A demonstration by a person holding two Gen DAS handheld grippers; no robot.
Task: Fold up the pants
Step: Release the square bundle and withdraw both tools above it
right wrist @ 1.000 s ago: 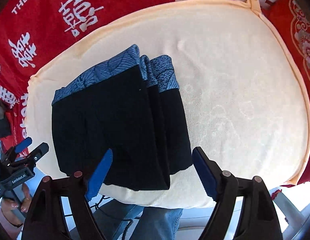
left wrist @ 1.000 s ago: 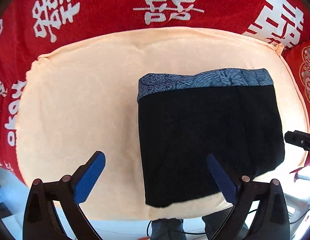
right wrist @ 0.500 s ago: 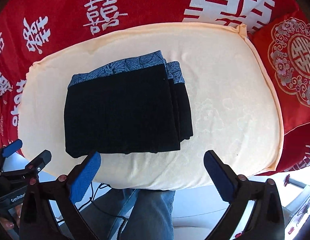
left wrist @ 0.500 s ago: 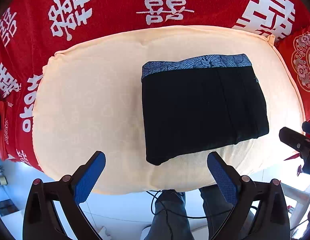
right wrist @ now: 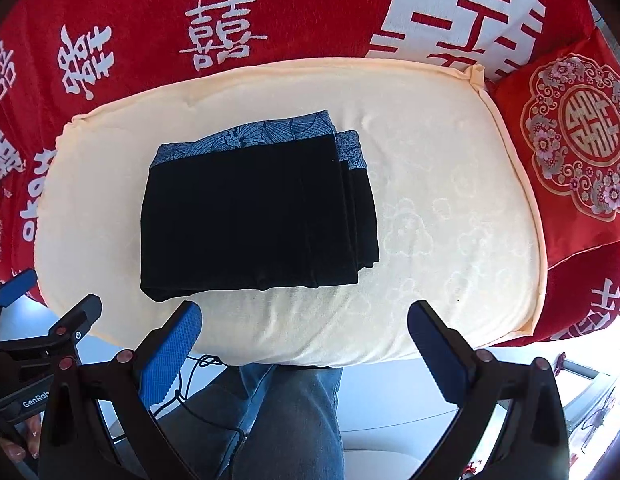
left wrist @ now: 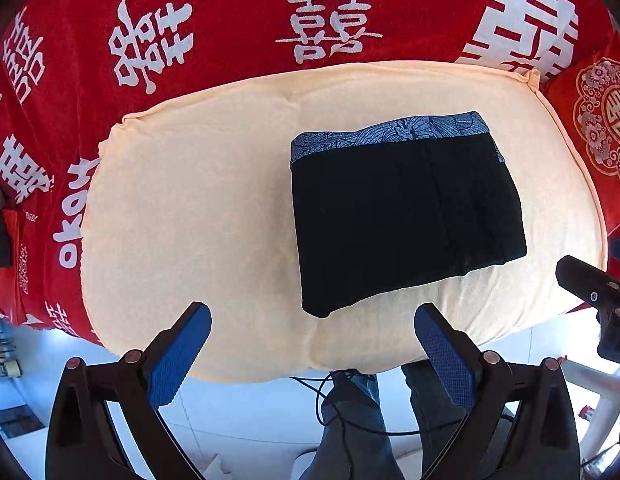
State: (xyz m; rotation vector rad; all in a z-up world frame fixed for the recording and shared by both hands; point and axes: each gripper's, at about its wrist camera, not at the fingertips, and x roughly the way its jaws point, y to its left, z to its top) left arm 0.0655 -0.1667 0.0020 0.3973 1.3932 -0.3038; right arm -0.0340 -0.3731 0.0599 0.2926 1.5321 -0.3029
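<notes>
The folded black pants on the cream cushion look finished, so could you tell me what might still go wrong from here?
1. The pants show stepped layers along their right edge, so the stack may slump apart if nudged.
2. They lie near the front edge of the cushion, so a bump could slide them off.
3. A loose black cable hangs below the open left gripper and could snag.

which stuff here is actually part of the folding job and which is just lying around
Part of the job:
- black pants, folded, lying on the cream cushion
- left gripper, open and empty
- right gripper, open and empty

Just lying about:
- red blanket with white characters
- red embroidered pillow
- black cable hanging below the cushion
</notes>
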